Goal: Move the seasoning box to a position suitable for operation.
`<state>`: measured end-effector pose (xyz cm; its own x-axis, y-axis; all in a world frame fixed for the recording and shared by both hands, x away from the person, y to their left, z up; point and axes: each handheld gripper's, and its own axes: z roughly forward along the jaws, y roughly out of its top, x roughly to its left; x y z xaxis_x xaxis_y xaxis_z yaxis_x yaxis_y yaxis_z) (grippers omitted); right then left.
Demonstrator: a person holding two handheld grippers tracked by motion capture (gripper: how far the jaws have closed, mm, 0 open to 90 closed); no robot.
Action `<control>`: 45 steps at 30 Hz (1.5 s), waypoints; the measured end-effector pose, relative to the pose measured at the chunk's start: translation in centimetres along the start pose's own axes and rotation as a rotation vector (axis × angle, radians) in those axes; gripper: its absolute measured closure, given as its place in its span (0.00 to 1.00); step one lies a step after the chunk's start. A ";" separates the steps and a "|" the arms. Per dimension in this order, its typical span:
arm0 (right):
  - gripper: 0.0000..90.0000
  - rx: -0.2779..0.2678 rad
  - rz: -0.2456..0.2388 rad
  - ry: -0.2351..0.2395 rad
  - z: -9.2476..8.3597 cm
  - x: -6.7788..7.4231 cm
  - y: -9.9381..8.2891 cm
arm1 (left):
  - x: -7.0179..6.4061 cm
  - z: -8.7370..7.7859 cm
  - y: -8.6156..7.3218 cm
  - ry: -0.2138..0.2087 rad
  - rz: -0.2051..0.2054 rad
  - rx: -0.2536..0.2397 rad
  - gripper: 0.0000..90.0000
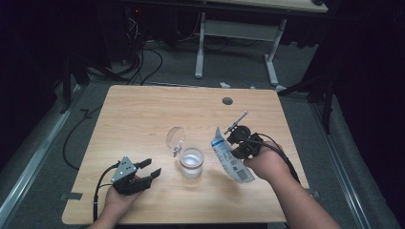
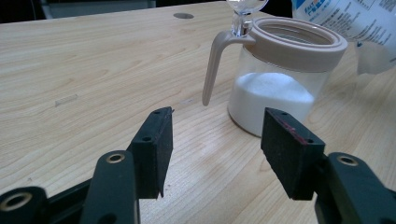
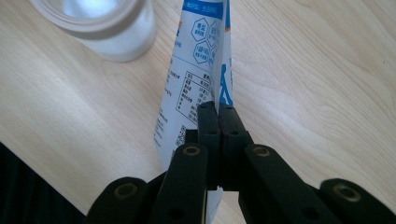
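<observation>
A: What's on the desk (image 1: pixel 143 109)?
B: Glass jar (image 1: pixel 191 162) near the middle, approx. a third full of white powder, beige ring round the mouth, beige handle hanging down one side. Clear lid (image 1: pixel 175 139) is flipped up, standing open at the jar's far-left edge.
A: And the left hand-held gripper (image 1: pixel 149 170)?
B: Resting w/ the person's hand near the front-left of the desk, jaws spread apart, nothing between them, pointing toward the jar but apart from it.
A: Right hand-held gripper (image 1: pixel 237 145)?
B: Clenched on a white-and-blue printed pouch (image 1: pixel 229 156), pinching one edge. Pouch hangs just right of the jar, tilted, upper end toward the jar. Contents of the pouch can't be told.
</observation>
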<state>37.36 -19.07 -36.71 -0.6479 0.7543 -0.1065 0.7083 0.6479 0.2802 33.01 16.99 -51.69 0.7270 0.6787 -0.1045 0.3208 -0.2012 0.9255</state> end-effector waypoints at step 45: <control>1.00 -0.375 0.207 -0.042 2.5 -3.7 -6.9 | -0.3 0.4 -0.4 0.009 0.029 0.026 0.48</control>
<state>35.60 -26.03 -40.65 -0.4855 0.8729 -0.0483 0.6658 0.4050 0.6267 32.91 16.61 -52.12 0.7310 0.6783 -0.0744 0.3152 -0.2389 0.9184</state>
